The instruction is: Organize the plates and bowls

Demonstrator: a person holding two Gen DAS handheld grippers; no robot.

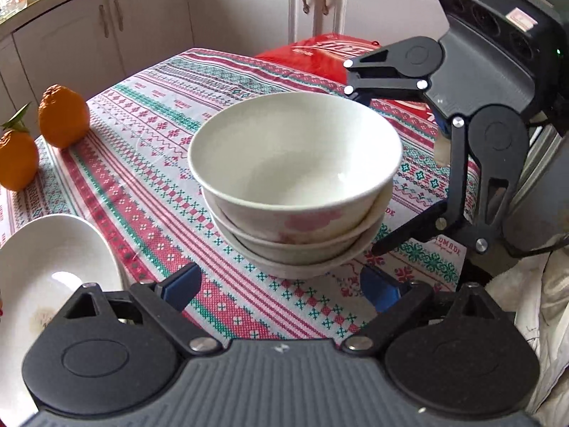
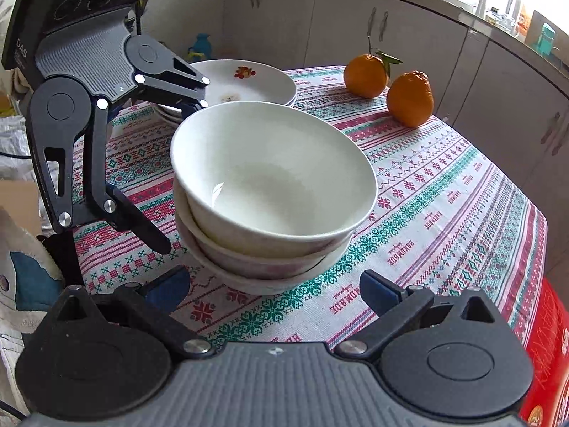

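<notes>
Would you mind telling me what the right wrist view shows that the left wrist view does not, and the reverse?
Only the right wrist view shows the plates as a full stack, the top one with a red motif, and the open left gripper from outside. Only the left wrist view shows the open right gripper from outside, with one plate edge at its lower left. Both show the bowl stack, two oranges and the patterned tablecloth.

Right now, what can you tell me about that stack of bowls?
The bowl stack is three white, glossy, ceramic-looking bowls nested upright, the top one slightly askew. Faint pink flower prints mark their outsides; the top bowl looks empty. The stack sits on the patterned tablecloth, between both open grippers; neither visibly touches it.
</notes>
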